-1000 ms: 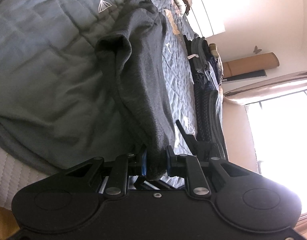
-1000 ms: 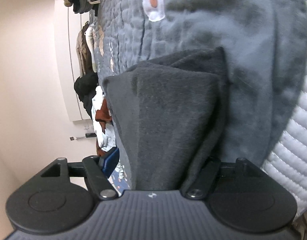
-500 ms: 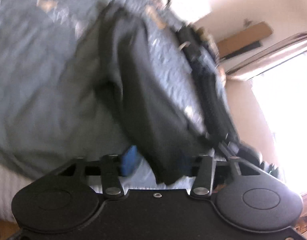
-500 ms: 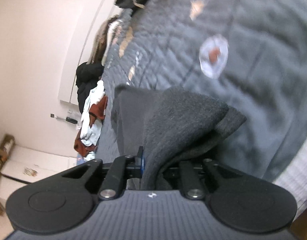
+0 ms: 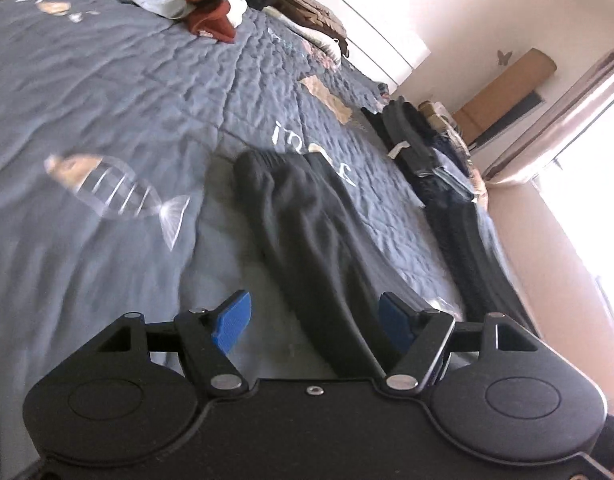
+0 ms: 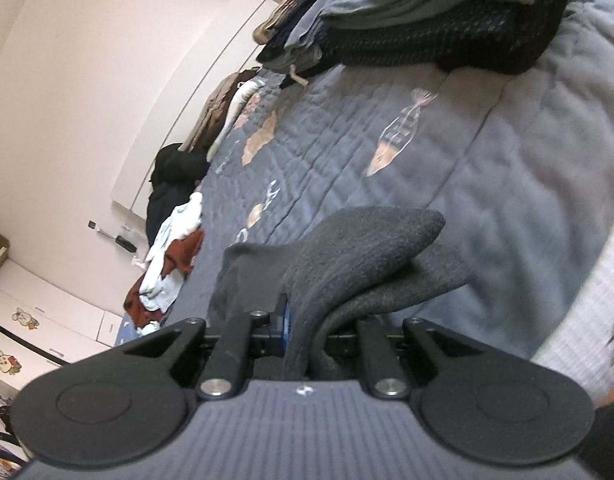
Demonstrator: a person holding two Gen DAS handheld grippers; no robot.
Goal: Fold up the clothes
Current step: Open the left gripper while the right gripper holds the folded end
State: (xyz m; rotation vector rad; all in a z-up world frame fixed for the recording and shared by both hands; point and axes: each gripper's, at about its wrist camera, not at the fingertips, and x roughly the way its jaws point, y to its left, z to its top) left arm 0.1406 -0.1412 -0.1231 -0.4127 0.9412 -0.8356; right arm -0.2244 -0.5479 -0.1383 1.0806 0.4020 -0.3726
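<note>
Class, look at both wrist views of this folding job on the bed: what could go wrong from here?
1. Only the right tool grips the dark garment; the left tool has just been opening, so the fold may sag unevenly.
2. That garment lies near the bed's edge and might slide off.

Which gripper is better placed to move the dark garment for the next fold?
Right. The right gripper is shut on the dark garment. The left gripper is open, its pads clear of the cloth.
</note>
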